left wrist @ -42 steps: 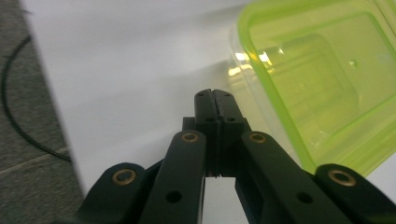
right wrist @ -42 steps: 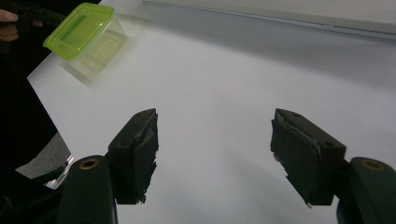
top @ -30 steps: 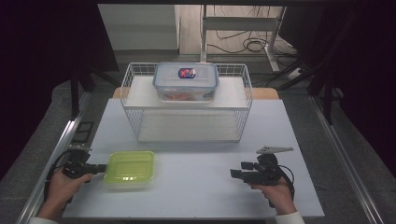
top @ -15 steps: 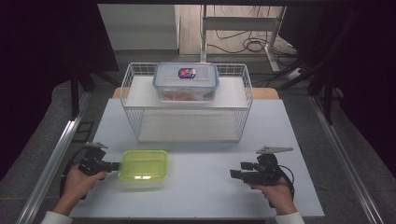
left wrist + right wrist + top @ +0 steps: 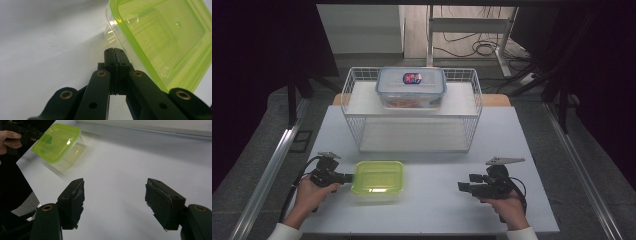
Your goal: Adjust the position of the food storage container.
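Left gripper view has the left gripper with its black fingers pressed flat together, nothing pinched between them, their tips just beside the clear wall of the green-lidded container. That container is a rounded-corner rectangular box of see-through plastic, topped by a glossy translucent lime lid with a raised rim and a shallow sunken panel. It lies just past and to one side of the fingertips; whether they touch it cannot be told.

In the high view the same box sits on the smooth, matte pale grey desk, directly ahead of the left gripper.

The right gripper rests well apart from the box, across bare desk, held in the person's right hand. In the right gripper view its fingers stand wide with nothing between them; their dark pads look rough and frayed at the edges. The lime lid shows far beyond the fingertips, towards the upper left.

Farther beyond both sets of fingers stands a white wire basket of thin gridded rods. On its flat pale top rests a clear lidded tub with blue-grey clips and a small red and blue label, whose writing is too small to read.
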{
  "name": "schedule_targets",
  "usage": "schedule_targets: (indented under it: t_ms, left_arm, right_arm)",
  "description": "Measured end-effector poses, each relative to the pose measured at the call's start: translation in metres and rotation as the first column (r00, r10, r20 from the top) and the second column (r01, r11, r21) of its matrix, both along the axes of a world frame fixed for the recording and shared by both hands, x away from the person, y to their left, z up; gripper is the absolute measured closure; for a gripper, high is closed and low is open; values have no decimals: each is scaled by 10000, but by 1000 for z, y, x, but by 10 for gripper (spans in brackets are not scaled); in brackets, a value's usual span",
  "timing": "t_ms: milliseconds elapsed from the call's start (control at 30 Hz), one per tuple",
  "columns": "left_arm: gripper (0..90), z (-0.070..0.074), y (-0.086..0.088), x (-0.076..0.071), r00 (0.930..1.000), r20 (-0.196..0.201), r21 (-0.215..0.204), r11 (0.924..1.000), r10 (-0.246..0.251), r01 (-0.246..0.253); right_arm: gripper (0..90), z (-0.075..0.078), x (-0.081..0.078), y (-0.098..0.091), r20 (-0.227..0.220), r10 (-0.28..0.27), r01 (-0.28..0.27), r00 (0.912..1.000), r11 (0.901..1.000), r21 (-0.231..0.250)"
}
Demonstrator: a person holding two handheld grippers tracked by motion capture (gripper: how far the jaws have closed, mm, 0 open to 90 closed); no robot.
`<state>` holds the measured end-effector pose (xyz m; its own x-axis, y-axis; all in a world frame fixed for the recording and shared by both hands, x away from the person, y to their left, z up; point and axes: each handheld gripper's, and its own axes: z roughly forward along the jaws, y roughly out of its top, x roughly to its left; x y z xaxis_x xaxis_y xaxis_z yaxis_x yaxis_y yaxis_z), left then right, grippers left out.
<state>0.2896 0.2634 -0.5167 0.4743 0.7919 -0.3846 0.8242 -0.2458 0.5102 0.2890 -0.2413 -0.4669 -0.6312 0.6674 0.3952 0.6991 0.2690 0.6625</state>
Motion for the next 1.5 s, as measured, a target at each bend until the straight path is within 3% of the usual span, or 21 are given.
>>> schedule_targets:
  t_ms: [167, 333, 567, 600, 767, 1067, 1233, 1367, 1500]
  left_arm:
    - [900, 1, -13, 3, 10000, 69, -320, 9995, 58, -56]
    - [900, 0, -30, 8, 9996, -45, -196, 9995, -268, 267]
    - [900, -1, -50, 13, 9989, -122, -384, 9983, -453, 448]
    - [900, -2, -53, 13, 9988, -170, -674, 9968, -449, 436]
    - [900, -6, -58, 11, 9971, -212, -755, 9946, -729, 711]
    - [900, -12, -68, 11, 9981, -281, -1526, 9870, -551, 502]
    - [900, -15, -70, 12, 9976, -340, -1660, 9847, -603, 539]
    - [900, -9, -65, 11, 9994, -45, -1515, 9879, -353, 342]
    - [900, 6, -54, 4, 9972, 742, -1391, 9902, 21, 83]
  right_arm:
    - [314, -1, 0, 1, -54, 59, -59, 10000, 10000, -30]
    - [314, -1, 0, 2, -56, 74, -74, 10000, 10000, -24]
    - [314, -1, 0, 1, -79, 50, -50, 10000, 10000, -29]
    - [314, -1, 0, 1, -83, 50, -50, 10000, 10000, -35]
    - [313, -1, 0, 1, -80, 68, -68, 9999, 10000, -27]
    - [313, -2, 0, 1, -69, 75, -75, 9999, 10000, -56]
    - [313, -3, 0, 2, -91, 119, -119, 9999, 9999, -78]
    - [313, -2, 1, 0, -87, 56, -57, 9999, 10000, -45]
    - [313, -2, 0, -1, -77, 25, -25, 10000, 10000, -9]
